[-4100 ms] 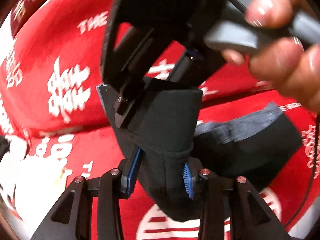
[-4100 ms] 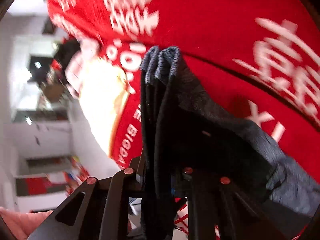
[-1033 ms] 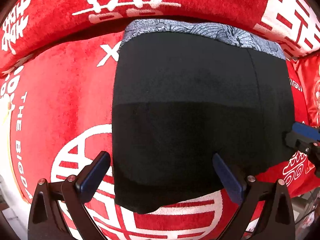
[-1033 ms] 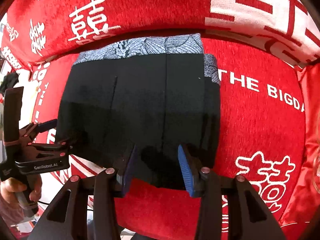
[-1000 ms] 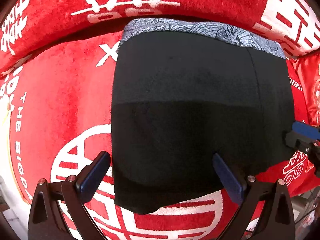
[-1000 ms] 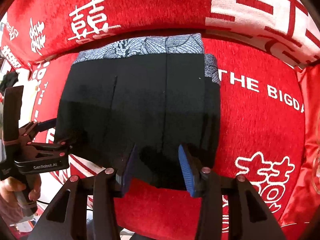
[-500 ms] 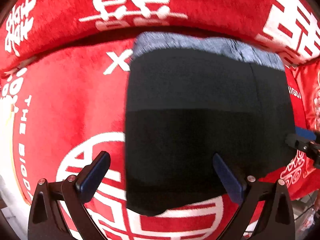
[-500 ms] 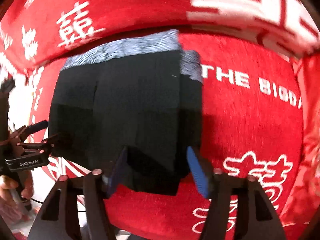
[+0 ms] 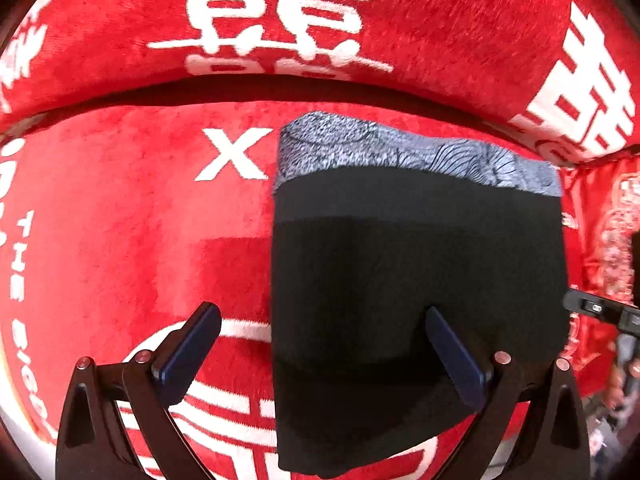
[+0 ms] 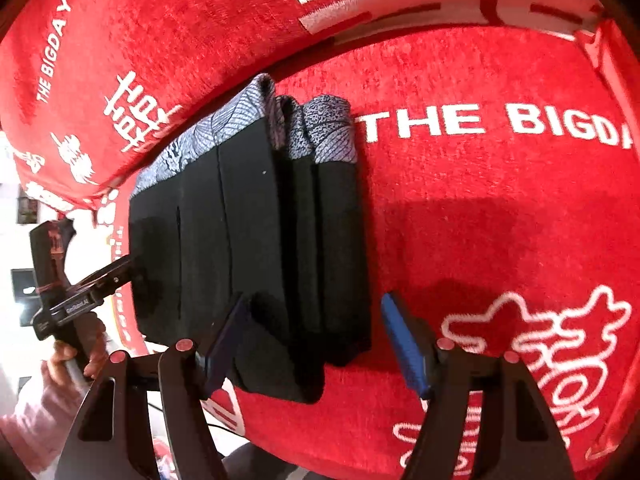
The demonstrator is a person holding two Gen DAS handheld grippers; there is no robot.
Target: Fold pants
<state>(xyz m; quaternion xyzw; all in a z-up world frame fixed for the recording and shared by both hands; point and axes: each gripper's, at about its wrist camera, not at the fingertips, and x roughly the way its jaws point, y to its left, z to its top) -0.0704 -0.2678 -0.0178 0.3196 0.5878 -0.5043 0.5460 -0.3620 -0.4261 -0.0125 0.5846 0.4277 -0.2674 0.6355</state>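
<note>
Hovering with both pairs of fingers spread wide and gripping nothing, I am holding my left gripper (image 9: 320, 354) and right gripper (image 10: 316, 344) over the near edge of the folded black pants (image 9: 416, 280), which are lying flat on the red sofa seat (image 9: 120, 220).

A red plush sofa seat cushion (image 9: 120, 240) carries everything here. Its cover is printed in white with a large X, rounded emblems, Chinese characters and the words "THE BIGDAY". Behind it rises a matching red back cushion (image 9: 440, 32) with large white double-happiness characters. Lying flat on the seat is a folded pair of black pants (image 9: 416, 280), squared into a compact stack of layers, its grey patterned waistband (image 9: 400, 152) turned toward the back cushion. The near edge of the pants reaches the seat's front edge.
</note>
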